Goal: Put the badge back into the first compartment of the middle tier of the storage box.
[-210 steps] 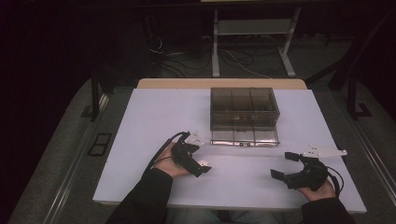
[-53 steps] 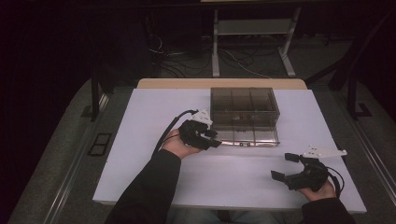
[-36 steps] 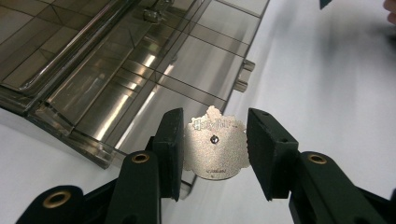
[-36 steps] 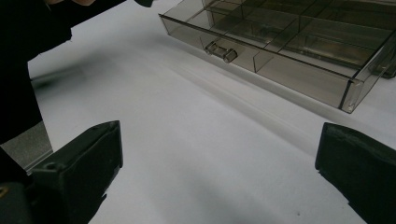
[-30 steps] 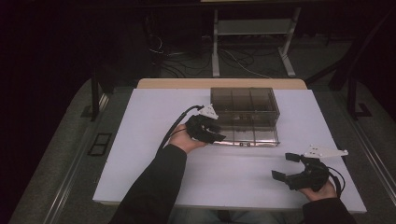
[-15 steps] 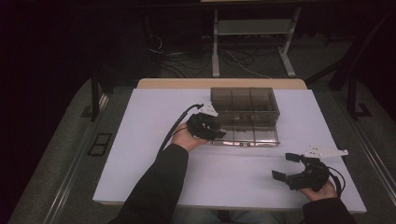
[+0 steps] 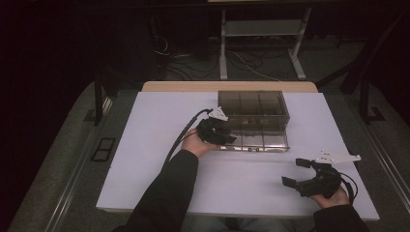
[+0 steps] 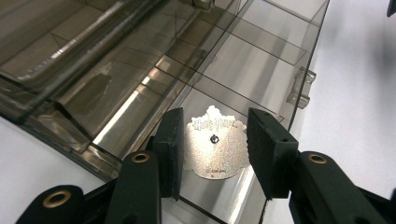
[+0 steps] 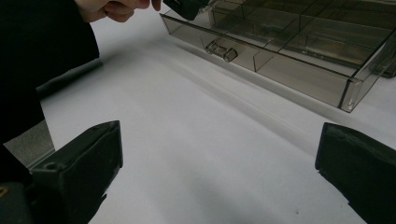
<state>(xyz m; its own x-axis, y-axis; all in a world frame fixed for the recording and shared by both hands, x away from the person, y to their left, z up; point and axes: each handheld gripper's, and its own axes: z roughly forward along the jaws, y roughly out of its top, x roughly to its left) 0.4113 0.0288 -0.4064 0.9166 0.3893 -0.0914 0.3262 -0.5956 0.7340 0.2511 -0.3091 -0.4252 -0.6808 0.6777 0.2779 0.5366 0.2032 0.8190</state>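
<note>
A silver badge (image 8: 214,148) lies in the front corner compartment of the smoky plastic box (image 7: 254,118), framed between the parted jaws of the left gripper (image 8: 212,149), while the right gripper (image 7: 296,173) rests wide open on the white table (image 7: 154,140), well apart.

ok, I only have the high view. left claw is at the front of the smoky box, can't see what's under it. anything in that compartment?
Observer: Yes. The left gripper view shows a silvery pin with Harry Potter lettering lying flat in the compartment of the clear box right below the left claw.
Operator: gripped?
Observer: No. The jaws stand open, one on each side of the pin, with a gap on both sides.
Operator: front latch?
Observer: The right gripper view shows a small clear latch on the front wall.
Operator: right claw?
Observer: The right claw is wide open over the bare white table, holding nothing.
</note>
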